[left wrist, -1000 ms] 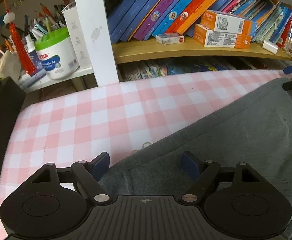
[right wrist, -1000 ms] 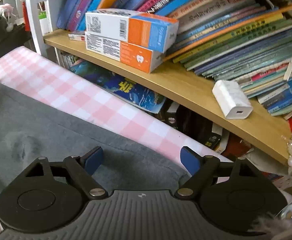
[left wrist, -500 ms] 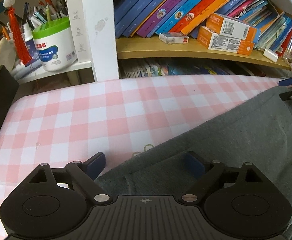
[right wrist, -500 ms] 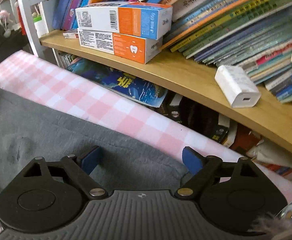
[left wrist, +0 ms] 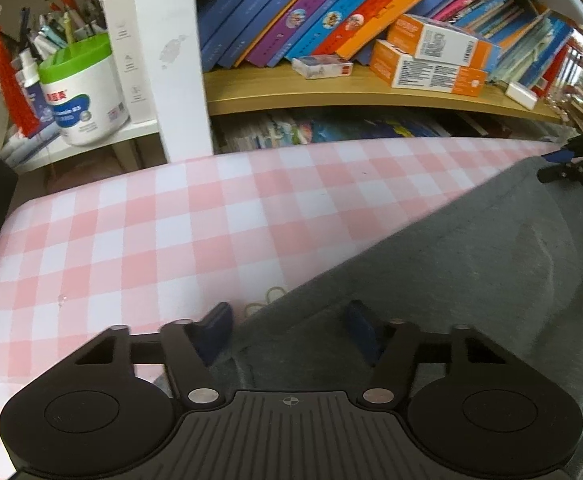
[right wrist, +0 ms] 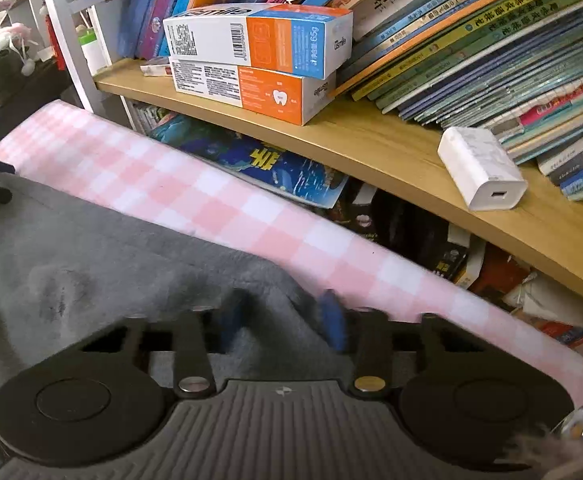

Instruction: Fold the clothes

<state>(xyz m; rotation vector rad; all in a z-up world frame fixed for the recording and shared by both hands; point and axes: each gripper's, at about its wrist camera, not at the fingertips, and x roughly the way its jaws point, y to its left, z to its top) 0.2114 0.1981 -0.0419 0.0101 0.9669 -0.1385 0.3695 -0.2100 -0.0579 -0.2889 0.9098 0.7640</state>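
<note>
So the grey garment (left wrist: 471, 264) is lying flat on the tabletop (left wrist: 151, 232), which has a pink-and-white checked cover. Its far edge runs as one long straight line across the tabletop, roughly parallel to the bookshelf (left wrist: 371, 96) behind, and that seems to be its long axis: it stretches from one tool to the other. In the left view that edge climbs diagonally from the near tool up to the right; in the right view it slopes down from far left toward the near tool.

The left tool (left wrist: 287, 332) sits at one end of that edge. Its jaws are closing, with the corner of the cloth between them, but the pads don't look like they're pressing on it yet, so not really a grip.

The right tool (right wrist: 281, 320) is at the other end, and its jaws are closing too. They're blurred, but the fabric is bunched up into a ridge between the blue pads, so I'd call it pinching the garment's corner.

Each tool shows up small at the edge of the other's view, both right at the cloth's far edge. Behind it all: leaning books, two orange-and-white boxes (right wrist: 251, 64) stacked on the shelf, and a white charger (right wrist: 481, 168).
</note>
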